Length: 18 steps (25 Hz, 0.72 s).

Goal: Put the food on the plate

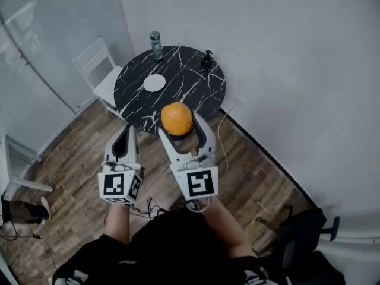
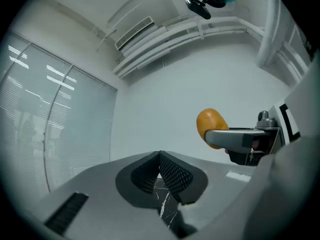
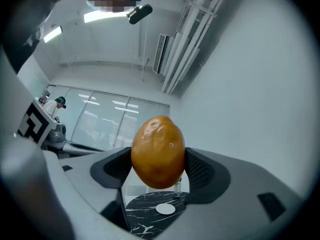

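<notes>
The right gripper (image 1: 181, 119) pinches an orange fruit (image 1: 177, 118) between its widely spread pads, raised in the air and short of the round black marble table (image 1: 196, 94). The small white plate (image 1: 154, 83) lies ahead on that table, well apart from the fruit and slightly to its left in the head view. In the right gripper view it sits almost straight ahead, below the fruit. The left gripper (image 1: 126, 136) is pressed together and empty, so the carrying falls to the right hand. The fruit is smooth, glossy and slightly egg-shaped, its long axis upright between the pads; probably an orange, though it could be another citrus
</notes>
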Available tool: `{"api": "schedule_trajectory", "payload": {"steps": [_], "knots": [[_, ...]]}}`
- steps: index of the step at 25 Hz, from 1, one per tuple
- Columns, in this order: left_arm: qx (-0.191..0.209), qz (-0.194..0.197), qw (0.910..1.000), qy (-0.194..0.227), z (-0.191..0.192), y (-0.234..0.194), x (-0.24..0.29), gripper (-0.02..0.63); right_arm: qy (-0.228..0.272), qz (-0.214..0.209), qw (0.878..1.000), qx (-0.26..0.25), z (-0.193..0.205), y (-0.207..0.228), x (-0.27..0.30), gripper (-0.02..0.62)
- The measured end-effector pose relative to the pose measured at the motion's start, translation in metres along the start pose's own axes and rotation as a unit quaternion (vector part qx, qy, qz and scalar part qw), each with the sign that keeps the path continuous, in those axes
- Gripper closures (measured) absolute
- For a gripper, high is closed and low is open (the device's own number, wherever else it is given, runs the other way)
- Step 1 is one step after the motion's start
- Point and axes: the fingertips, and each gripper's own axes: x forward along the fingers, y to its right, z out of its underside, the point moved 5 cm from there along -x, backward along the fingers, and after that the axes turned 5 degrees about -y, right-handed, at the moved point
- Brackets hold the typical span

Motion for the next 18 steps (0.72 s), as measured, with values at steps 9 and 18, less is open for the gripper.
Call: {"api": "schedule_trajectory", "payload": {"steps": [9,18], "knots": [[0.005,-0.011,0.9998,-0.013,0.003,0.024,0.007,0.606,-0.007,-0.015,1.000,0.011,0.009,0.024,-0.011,0.272],[0.006,-0.036,0.9984,-0.044,0.024,0.038,0.001,0.607,-0.011,-0.050,0.998,0.028,0.033,0.034,-0.018,0.272]]}}
